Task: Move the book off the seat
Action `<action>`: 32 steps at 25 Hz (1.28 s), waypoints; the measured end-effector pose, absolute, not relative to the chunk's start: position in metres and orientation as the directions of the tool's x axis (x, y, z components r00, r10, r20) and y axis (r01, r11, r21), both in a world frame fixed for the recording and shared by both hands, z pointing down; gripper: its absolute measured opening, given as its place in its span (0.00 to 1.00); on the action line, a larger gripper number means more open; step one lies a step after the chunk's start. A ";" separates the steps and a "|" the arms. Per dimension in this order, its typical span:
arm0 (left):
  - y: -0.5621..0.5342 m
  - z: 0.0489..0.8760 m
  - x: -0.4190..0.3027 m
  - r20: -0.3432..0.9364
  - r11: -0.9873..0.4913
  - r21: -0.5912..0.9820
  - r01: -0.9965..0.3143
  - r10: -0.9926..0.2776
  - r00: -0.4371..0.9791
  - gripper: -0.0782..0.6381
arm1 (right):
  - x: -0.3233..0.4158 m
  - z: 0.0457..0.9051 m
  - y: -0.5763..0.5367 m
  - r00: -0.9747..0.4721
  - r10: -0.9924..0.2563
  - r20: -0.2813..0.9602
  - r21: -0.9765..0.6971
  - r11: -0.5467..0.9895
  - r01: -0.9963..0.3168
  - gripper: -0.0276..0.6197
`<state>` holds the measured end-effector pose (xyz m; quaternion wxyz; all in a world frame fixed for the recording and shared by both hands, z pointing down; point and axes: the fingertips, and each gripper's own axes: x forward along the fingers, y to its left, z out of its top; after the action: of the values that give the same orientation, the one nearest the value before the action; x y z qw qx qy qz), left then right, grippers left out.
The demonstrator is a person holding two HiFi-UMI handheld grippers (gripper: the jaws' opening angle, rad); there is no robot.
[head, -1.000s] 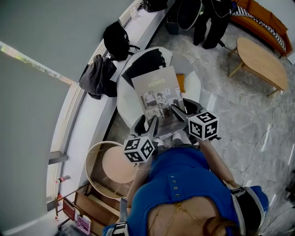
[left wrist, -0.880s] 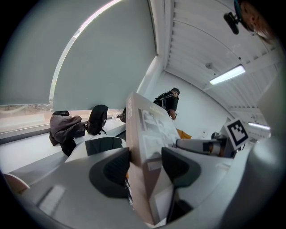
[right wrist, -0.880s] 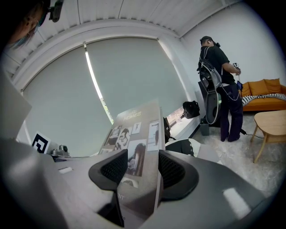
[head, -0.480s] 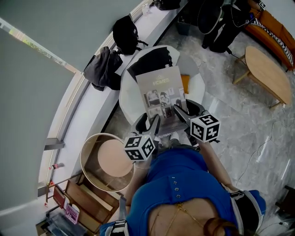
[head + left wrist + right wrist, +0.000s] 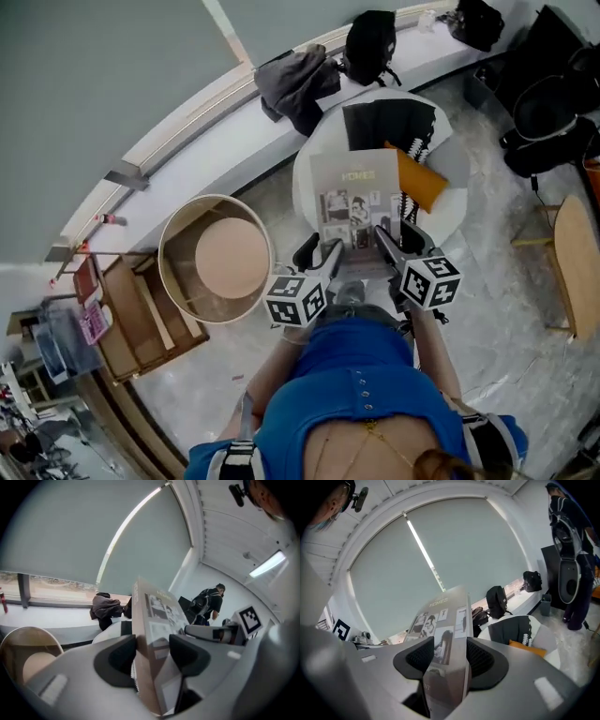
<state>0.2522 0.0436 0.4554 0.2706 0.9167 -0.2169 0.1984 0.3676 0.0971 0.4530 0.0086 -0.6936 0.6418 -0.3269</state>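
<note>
Left hand-held gripper (image 5: 330,253), right hand-held gripper (image 5: 385,240) both clamp book (image 5: 355,199) over seat (image 5: 448,214); carrying step; next I swing it clear.

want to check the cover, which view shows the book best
The head view: the book faces the camera with nearly its whole cover visible. The left gripper view shows it almost edge-on between the jaws; the right gripper view shows the cover foreshortened, its lower part hidden by the jaws.

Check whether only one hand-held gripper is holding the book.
No: the left hand-held gripper and the right hand-held gripper each have their jaws closed on the book.
</note>
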 end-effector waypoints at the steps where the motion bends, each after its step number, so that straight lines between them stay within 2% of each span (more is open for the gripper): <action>1: 0.037 0.456 0.238 0.483 -0.738 0.412 -0.534 -0.321 0.815 0.42 | 0.356 0.453 0.086 -0.071 -0.895 0.441 -0.431 -0.142 -0.891 0.38; 9: -0.011 0.446 0.111 0.453 -0.616 0.428 -0.661 -0.486 0.747 0.42 | 0.237 0.443 0.013 -0.238 -0.871 0.429 -0.428 0.036 -0.903 0.38; 24: -0.074 0.444 -0.220 0.451 -0.431 0.414 -0.802 -0.668 0.592 0.41 | -0.091 0.447 -0.081 -0.458 -0.786 0.415 -0.449 0.261 -0.855 0.38; 32: -0.078 0.445 -0.310 0.434 -0.301 0.448 -0.842 -0.750 0.499 0.40 | -0.184 0.442 -0.105 -0.559 -0.706 0.436 -0.404 0.401 -0.822 0.38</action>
<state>-0.3098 -0.0780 0.4452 0.3223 0.8035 -0.4954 0.0711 -0.1843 -0.1055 0.4424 -0.0978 -0.4593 0.8314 -0.2972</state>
